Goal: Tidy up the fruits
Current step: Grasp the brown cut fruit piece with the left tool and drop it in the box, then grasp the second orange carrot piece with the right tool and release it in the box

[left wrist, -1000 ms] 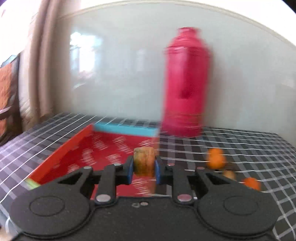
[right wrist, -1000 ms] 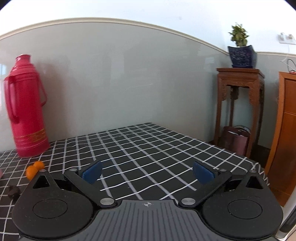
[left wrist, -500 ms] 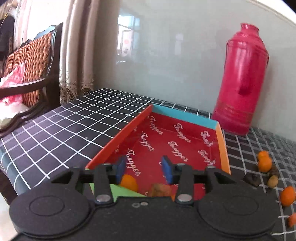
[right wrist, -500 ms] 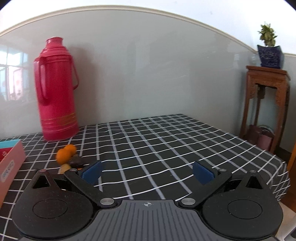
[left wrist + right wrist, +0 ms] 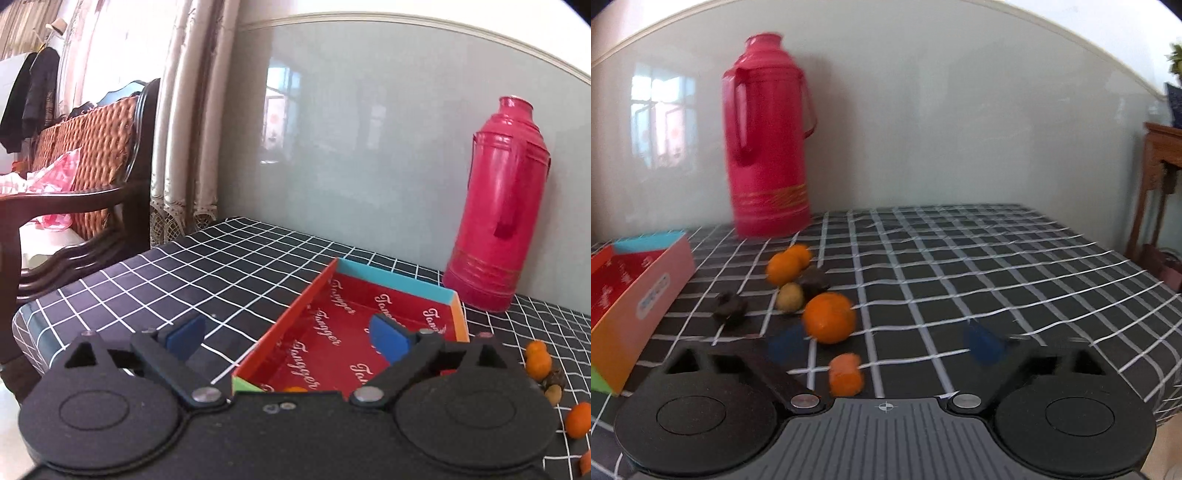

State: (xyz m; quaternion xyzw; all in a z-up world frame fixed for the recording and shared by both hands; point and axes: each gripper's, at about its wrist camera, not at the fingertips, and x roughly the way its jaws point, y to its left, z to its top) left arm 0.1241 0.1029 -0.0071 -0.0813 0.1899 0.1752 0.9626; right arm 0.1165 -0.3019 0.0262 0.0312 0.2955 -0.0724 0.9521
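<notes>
My left gripper (image 5: 286,338) hangs over the near left corner of the red tray (image 5: 452,297); its jaws are opening, with nothing between them. An orange fruit (image 5: 295,388) shows in the tray just above the gripper body. My right gripper (image 5: 884,345) is over the loose fruits on the checked cloth, its jaws closing, blurred, pressing on nothing. A large orange (image 5: 829,317) lies by the left pad and a small orange piece (image 5: 846,373) lies between the jaws near the body. Behind are two more oranges (image 5: 786,264), a yellowish fruit (image 5: 790,296) and two dark fruits (image 5: 729,306).
A tall red thermos (image 5: 768,136) stands at the back by the wall, right of the tray (image 5: 635,299). A wooden armchair (image 5: 77,177) and curtain are past the table's left edge. A wooden stand (image 5: 1160,184) is beyond the right edge.
The left gripper let go of the brownish fruit over the tray, opened wide and drew back to the left. The right gripper swung left and down over the fruits and its jaws narrowed.
</notes>
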